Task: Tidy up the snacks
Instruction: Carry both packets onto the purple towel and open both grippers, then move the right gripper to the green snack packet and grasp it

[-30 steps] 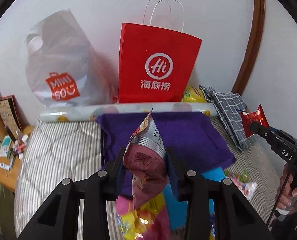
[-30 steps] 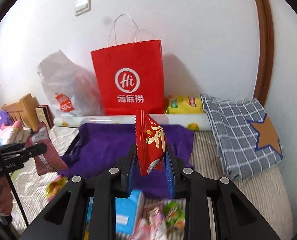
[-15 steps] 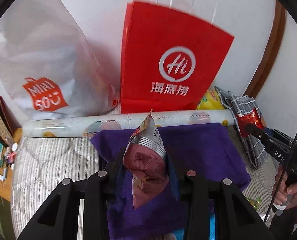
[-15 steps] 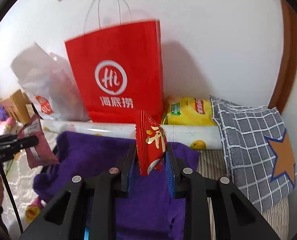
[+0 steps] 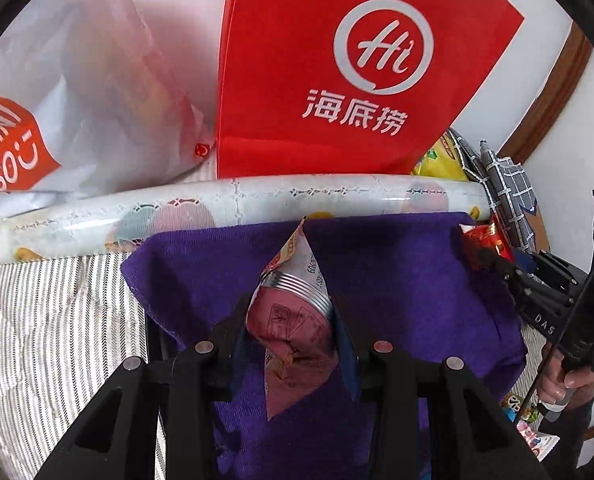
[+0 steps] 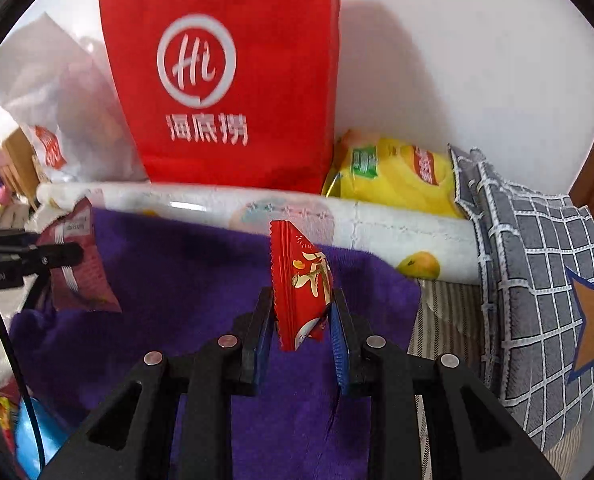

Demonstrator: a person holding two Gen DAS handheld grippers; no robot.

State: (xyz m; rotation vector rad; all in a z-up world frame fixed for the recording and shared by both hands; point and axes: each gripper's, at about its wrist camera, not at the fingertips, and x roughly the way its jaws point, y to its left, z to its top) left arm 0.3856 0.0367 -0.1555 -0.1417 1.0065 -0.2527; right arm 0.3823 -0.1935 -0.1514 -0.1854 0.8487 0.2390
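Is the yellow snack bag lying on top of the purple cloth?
No, the yellow snack bag lies behind the white patterned roll, beside the red paper bag, apart from the purple cloth.

- Read "Hi" and "海底捞" on red paper bag [image 5: 337,80].
- Read "MINISO" on white plastic bag [image 5: 77,92].
- Read "DAS" on right gripper [image 5: 493,268].

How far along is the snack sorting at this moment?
Nothing looks placed: the purple cloth shows no snacks on it. In hand: the left gripper is shut on a maroon packet, the right gripper on a red packet, both above the cloth. Left: setting both down, plus loose snacks at the cloth's near edge.
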